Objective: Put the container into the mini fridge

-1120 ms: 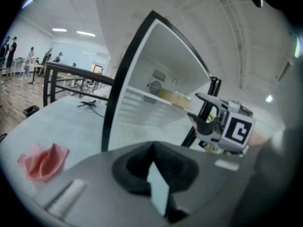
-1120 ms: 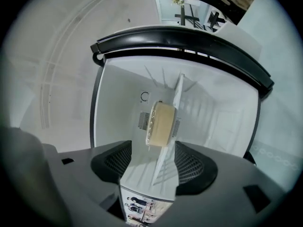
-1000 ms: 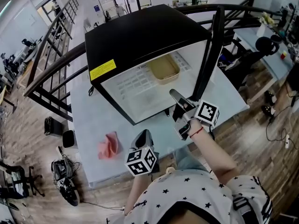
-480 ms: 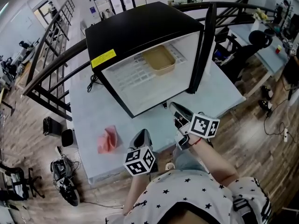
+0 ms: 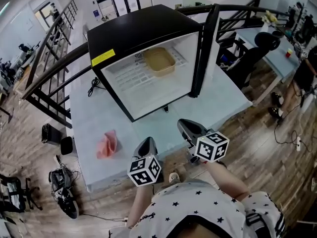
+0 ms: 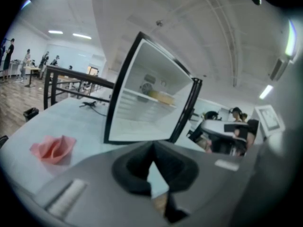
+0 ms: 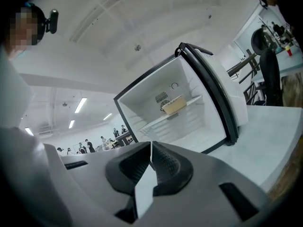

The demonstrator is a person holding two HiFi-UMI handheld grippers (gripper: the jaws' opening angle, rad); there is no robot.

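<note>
The tan container (image 5: pixel 159 61) sits on the wire shelf inside the black mini fridge (image 5: pixel 143 29), whose door (image 5: pixel 204 53) stands open at the right. The container (image 6: pixel 162 97) also shows in the left gripper view, and deep on the shelf the container (image 7: pixel 173 105) appears in the right gripper view. Both grippers hover over the table's near edge, well short of the fridge. My left gripper (image 5: pixel 147 142) (image 6: pixel 153 145) is shut and holds nothing. My right gripper (image 5: pixel 185 125) (image 7: pixel 151 145) has just been closing its jaws, with nothing between them.
A pink cloth (image 5: pixel 105 144) (image 6: pixel 53 148) lies on the pale blue table (image 5: pixel 218 103) left of my grippers. A black power cord (image 5: pixel 92 87) trails beside the fridge. A black railing (image 5: pixel 49 78) runs behind, and a desk with a chair (image 5: pixel 257 48) stands at the right.
Both grippers drew back from the fridge opening toward the table's near edge. The right gripper rolled and its jaws went from open to shut. The container stayed on the shelf.
</note>
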